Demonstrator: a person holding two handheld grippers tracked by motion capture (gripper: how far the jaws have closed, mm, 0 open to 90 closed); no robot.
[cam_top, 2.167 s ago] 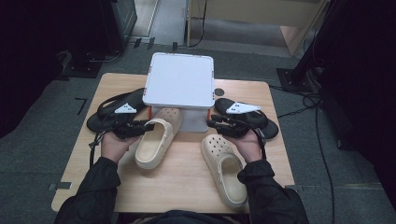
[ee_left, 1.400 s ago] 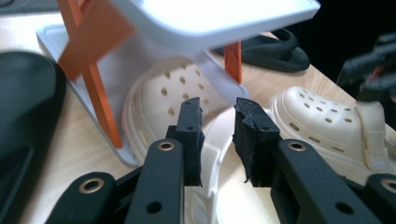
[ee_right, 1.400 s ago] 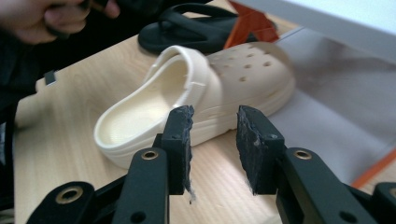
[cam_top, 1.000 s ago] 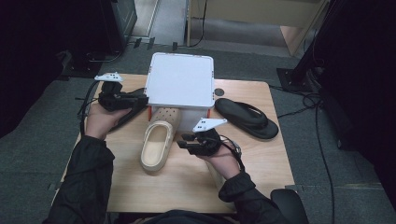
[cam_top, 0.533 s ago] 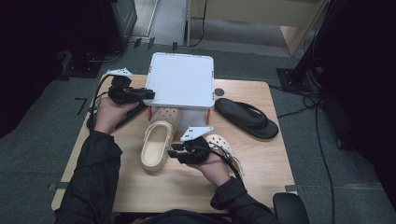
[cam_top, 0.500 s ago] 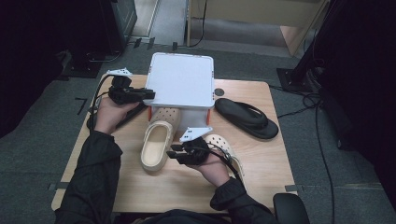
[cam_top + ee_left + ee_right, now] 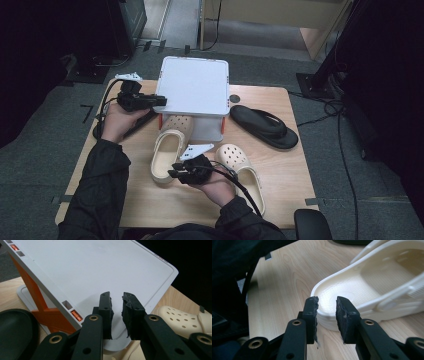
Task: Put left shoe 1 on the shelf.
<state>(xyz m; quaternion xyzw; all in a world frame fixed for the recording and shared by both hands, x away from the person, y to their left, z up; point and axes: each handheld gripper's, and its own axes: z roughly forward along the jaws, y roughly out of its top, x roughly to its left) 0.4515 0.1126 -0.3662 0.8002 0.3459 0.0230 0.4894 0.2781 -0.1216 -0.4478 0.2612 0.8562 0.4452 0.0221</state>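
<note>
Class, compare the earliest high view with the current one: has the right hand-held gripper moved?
Yes. The right hand-held gripper has moved from the black sandal leftward and nearer the person, to the heel of the left cream clog; its jaws have just been closing around it.

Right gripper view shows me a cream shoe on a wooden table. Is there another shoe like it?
Observer: Yes. A second cream clog lies to the right of your clog in the high view, and the two are apart.
Operator: Are there any other shoes?
Observer: A black flip-flop lies near the right side of the table.
Operator: Where's the other gripper?
Observer: The left gripper is at the left edge of the white rack, over its flat top.
</note>
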